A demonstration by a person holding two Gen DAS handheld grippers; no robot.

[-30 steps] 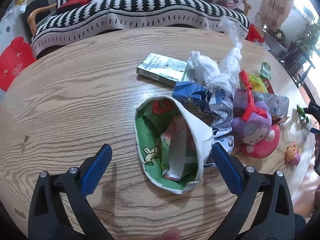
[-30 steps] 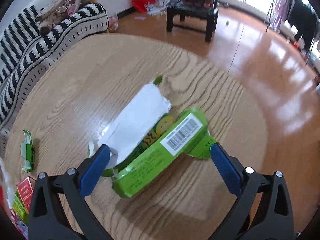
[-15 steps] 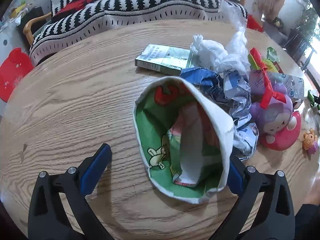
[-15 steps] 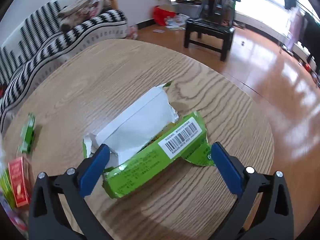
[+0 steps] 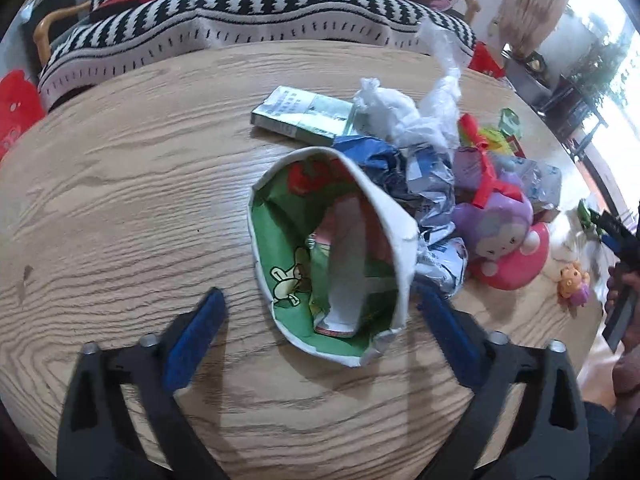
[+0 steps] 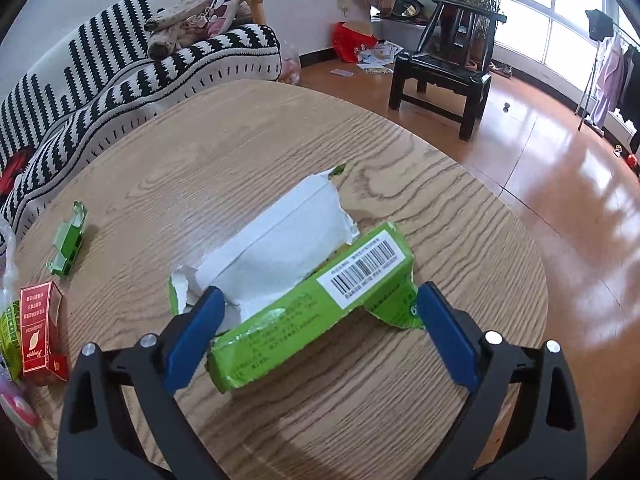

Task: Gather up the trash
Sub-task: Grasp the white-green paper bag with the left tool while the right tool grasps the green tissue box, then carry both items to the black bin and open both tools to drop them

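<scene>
In the left wrist view a curled white wrapper with a green cartoon print inside [image 5: 332, 256] lies on the round wooden table [image 5: 132, 184]. My left gripper [image 5: 320, 328] is open and the wrapper's near end sits between the blue fingertips. Behind it lie crumpled blue-and-silver foil [image 5: 420, 184], white plastic [image 5: 408, 112] and a green-white box [image 5: 304, 112]. In the right wrist view a torn green carton with a barcode [image 6: 304, 296] lies on the table [image 6: 224, 148]. My right gripper [image 6: 316, 328] is open around its near part.
A purple and pink toy [image 5: 504, 240] and a small orange figure [image 5: 574, 284] stand right of the trash pile. A red box [image 6: 40, 332] and a small green carton [image 6: 68, 244] lie at the left. A striped sofa [image 5: 240, 8] and a black chair [image 6: 444, 68] stand beyond the table.
The left gripper moved in on the curled wrapper, then eased back slightly. The right gripper closed in on the green carton, which now sits deeper between the fingers. Both stayed open.
</scene>
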